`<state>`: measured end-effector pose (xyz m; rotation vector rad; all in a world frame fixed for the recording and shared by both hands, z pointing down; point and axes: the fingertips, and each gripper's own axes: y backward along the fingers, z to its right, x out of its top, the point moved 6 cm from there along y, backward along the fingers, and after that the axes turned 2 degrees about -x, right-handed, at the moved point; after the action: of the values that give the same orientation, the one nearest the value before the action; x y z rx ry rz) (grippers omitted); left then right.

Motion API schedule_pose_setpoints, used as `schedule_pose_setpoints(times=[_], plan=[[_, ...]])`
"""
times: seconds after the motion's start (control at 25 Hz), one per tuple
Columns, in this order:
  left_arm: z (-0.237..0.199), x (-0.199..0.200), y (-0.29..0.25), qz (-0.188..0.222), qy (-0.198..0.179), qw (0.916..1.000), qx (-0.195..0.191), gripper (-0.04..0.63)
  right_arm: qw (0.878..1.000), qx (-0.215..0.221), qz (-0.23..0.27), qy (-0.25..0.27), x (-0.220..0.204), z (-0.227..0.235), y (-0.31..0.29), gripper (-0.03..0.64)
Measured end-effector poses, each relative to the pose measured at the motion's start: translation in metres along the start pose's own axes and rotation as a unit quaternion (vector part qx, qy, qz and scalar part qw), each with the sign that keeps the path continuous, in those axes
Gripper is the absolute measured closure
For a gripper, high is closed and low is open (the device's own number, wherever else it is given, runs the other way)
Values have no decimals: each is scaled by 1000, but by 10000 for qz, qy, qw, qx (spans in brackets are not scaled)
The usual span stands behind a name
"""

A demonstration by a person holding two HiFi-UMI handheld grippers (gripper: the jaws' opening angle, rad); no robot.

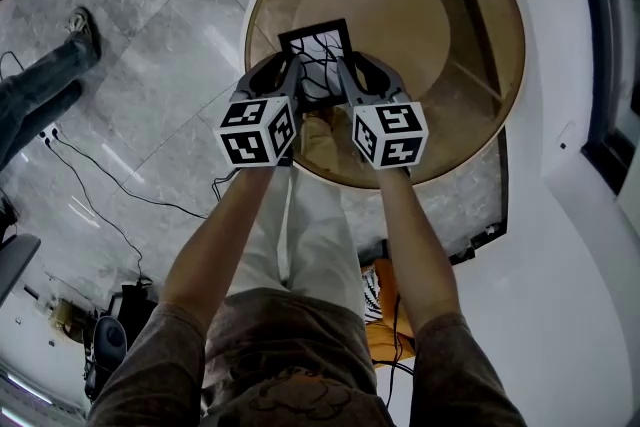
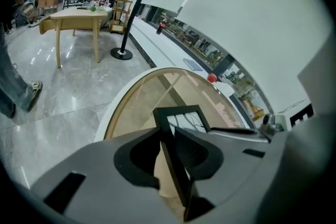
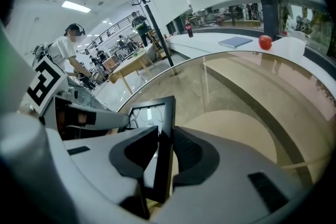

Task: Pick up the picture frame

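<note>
A black picture frame (image 1: 318,50) with a pale picture crossed by dark lines sits over the near part of a round glass table (image 1: 480,115). My left gripper (image 1: 290,67) clamps the frame's left side and my right gripper (image 1: 346,67) clamps its right side. In the left gripper view the frame's (image 2: 181,115) black edge runs between the left gripper's (image 2: 167,136) jaws, with both pads against it. In the right gripper view the frame (image 3: 157,113) stands edge-on in the right gripper (image 3: 165,136), pinched from both sides. Whether the frame still touches the glass is hidden.
The table has a wooden rim and a round base under the glass. A red apple (image 3: 265,42) and a flat book (image 3: 236,41) lie on the white counter beyond. A person's leg (image 1: 40,85) stands on the marble floor at the left. Cables trail near my feet.
</note>
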<state>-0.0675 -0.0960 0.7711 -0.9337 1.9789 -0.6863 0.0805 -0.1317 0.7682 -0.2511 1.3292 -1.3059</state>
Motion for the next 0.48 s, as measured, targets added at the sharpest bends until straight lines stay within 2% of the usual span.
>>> schedule_pose_setpoints(times=[0.48], plan=[[7,7,9,-125,-247,9995,-117,509,9994,-122,86,-327,-9,-7,18,528]])
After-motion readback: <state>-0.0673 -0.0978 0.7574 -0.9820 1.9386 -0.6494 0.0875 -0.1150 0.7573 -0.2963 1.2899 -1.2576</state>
